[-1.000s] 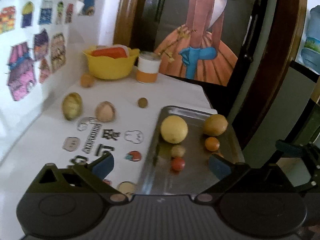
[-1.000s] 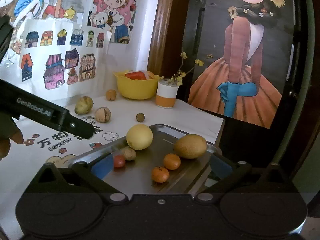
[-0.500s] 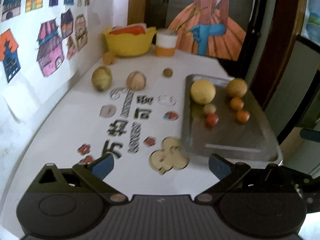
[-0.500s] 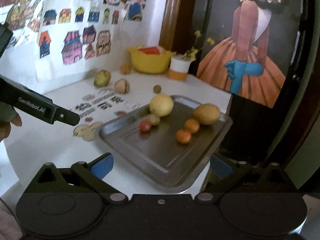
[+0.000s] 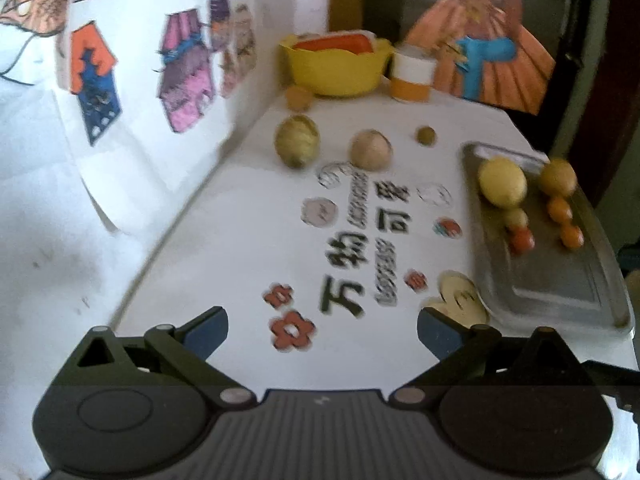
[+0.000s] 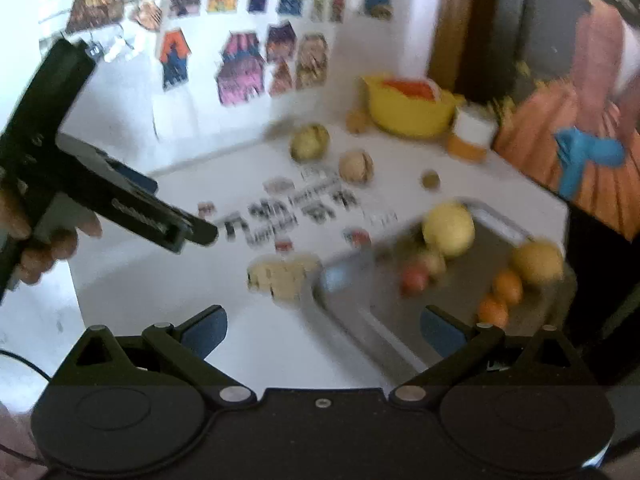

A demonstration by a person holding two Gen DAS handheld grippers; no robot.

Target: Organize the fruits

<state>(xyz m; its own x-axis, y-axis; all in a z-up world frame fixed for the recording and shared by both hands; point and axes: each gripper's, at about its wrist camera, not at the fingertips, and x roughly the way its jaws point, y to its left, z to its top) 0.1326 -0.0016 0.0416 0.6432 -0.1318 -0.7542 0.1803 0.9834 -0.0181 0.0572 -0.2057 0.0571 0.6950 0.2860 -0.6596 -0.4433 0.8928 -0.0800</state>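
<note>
A white tabletop (image 5: 240, 264) with printed cartoon stickers. On its right side sits a metal tray (image 5: 560, 292) holding six fruits: a large yellow one (image 5: 502, 182), a brownish one (image 5: 557, 177), and four small ones in orange and red. Four fruits lie loose on the far left of the tabletop: a greenish fruit (image 5: 297, 141), a tan fruit (image 5: 371, 149), a small brown fruit (image 5: 425, 135) and an orange fruit (image 5: 298, 97) just beside a yellow bowl (image 5: 336, 65). The left gripper (image 5: 322, 330) and right gripper (image 6: 323, 330) both hang above the near edge, fingers spread wide and empty. The loose fruits look light, firm and round, so likely to roll; gripping each across its widest middle, gently, seems safest. The small brown one would need a nearly closed grip.
</note>
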